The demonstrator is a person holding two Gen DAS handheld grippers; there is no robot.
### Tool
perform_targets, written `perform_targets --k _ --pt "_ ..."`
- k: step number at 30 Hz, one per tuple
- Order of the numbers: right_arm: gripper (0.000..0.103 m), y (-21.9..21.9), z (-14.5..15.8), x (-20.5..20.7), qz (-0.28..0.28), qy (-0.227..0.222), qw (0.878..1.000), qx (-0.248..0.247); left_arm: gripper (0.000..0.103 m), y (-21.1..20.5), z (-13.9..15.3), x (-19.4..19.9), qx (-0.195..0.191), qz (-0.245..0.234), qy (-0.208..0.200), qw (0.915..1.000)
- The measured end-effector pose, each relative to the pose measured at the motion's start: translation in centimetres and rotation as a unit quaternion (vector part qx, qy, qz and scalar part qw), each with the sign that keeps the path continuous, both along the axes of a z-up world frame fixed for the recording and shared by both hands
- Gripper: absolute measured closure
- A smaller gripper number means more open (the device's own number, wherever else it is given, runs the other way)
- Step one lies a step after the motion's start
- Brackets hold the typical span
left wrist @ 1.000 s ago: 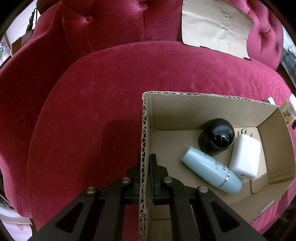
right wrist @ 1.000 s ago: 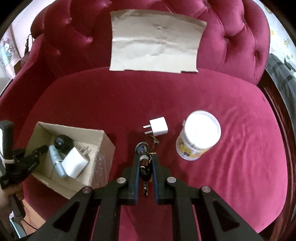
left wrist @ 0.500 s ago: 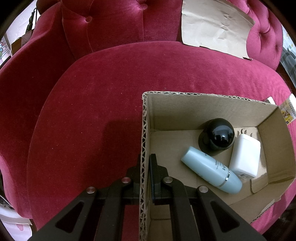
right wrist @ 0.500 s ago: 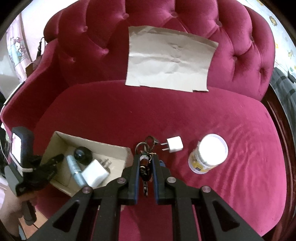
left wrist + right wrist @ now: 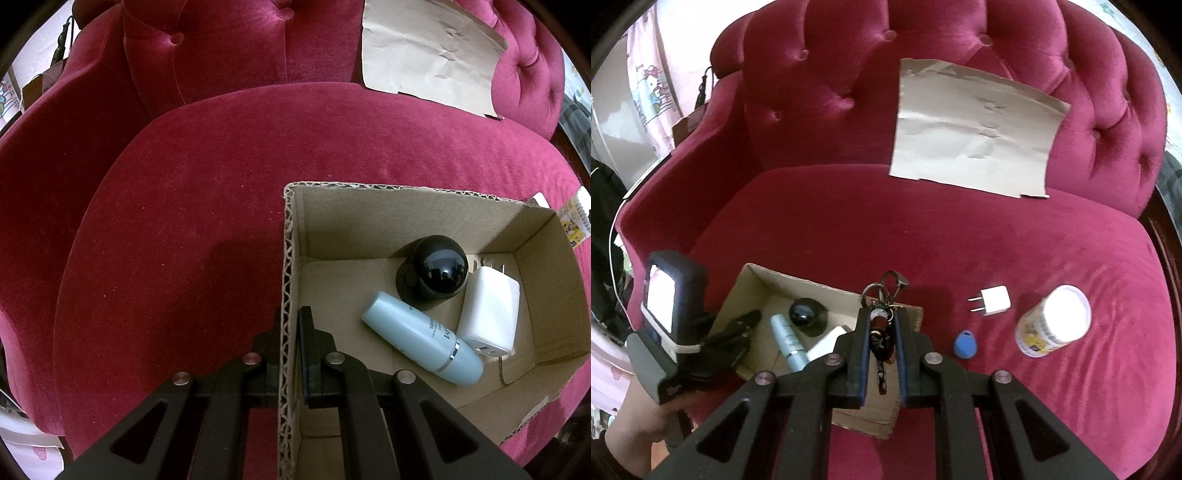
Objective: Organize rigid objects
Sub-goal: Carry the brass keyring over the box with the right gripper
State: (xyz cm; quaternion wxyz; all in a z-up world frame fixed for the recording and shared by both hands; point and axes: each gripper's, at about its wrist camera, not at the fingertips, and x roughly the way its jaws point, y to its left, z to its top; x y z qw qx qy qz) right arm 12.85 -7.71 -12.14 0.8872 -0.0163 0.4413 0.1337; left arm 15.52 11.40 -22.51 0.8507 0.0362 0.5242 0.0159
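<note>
At the lower left of the right wrist view, the left gripper (image 5: 748,319) is clamped shut on the near wall of the box (image 5: 764,286), presumably to steady it on the soft sofa (image 5: 923,240) (a bottle (image 5: 421,338), black ball (image 5: 439,266) and charger (image 5: 489,310) already lie inside). At centre, the right gripper (image 5: 881,332) is closed on a keychain (image 5: 881,334), carried above the box's right end, likely for dropping in. To the right, a blue tag (image 5: 964,344), plug (image 5: 991,301) and jar (image 5: 1052,321) wait on the seat.
</note>
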Motion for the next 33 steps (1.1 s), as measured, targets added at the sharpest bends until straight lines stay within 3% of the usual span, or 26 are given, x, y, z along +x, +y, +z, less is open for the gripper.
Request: perform_targets --k 33 --pt "0.092 8.5 -3.7 1.2 0.065 0.044 0.997 0.02 0.099 0.2 0.1 0.0 -0.006 -0.002 -0.001 1.0"
